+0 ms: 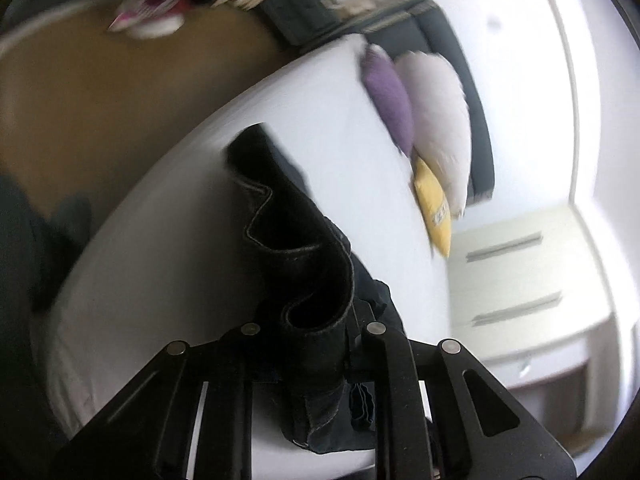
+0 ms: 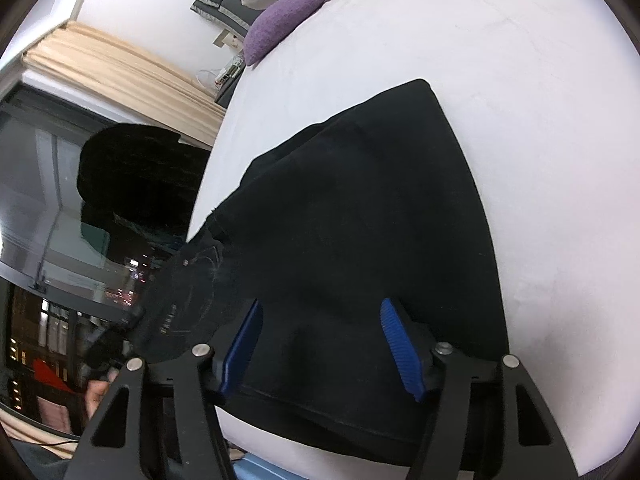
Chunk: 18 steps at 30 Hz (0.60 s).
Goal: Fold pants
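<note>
In the left wrist view, the left tool at the bottom centre is closed tight on a bunched, wavy hem of the black pants, which rise from it toward the middle of the frame over the white bed. In the right wrist view, the right tool at the bottom stands partly open, its blue pads apart over the pants; whether they touch the cloth I cannot tell. The pants lie spread across the centre of the bed, and a purple pillow is at the upper left.

black pants on white bed; purple pillow, yellow pillow, blue claw pads.
</note>
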### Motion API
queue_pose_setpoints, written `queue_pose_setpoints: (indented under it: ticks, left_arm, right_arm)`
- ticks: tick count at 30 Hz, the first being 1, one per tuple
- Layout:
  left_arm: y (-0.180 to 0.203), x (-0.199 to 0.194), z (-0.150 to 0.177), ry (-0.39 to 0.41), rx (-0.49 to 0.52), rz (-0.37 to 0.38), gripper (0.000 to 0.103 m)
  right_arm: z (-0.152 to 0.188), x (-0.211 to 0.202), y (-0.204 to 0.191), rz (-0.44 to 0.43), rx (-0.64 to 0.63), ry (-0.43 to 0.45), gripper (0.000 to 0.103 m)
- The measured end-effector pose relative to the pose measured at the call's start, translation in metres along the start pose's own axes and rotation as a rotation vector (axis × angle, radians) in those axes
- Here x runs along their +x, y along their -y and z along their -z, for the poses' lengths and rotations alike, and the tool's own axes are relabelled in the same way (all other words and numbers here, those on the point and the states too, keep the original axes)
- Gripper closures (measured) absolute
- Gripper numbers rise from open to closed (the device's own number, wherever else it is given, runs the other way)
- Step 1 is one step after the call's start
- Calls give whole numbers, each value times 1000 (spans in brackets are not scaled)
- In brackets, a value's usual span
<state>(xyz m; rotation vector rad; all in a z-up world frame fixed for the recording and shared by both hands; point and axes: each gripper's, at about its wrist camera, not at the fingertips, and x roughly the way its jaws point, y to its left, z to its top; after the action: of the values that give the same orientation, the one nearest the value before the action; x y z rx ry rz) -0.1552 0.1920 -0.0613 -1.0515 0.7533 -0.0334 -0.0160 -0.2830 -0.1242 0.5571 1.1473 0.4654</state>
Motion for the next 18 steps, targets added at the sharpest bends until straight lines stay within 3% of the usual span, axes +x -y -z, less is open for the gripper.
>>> queue_pose_setpoints:
  ticks: [4, 8, 10, 12, 16, 18]
  left_arm:
    - [68, 6, 17, -10, 246, -29, 87]
    - [150, 40, 54, -76, 524, -41, 87]
    - [177, 67, 81, -128, 612, -39, 87]
    - [195, 96, 112, -193, 691, -49, 87]
    - [208, 161, 181, -329, 886, -171, 87]
    - [211, 182, 201, -374, 955, -210, 86]
  right_arm:
    - [0, -3, -8, 32, -12, 1, 37]
    - [-6, -18, -20, -69, -4, 18, 37]
    - [-13, -28, -28, -115, -28, 41, 36]
    - [-22, -34, -27, -164, -8, 50, 35]
    - [-35, -34, -11, -218, 52, 39, 31]
    - [-40, -28, 2, -242, 94, 9, 29]
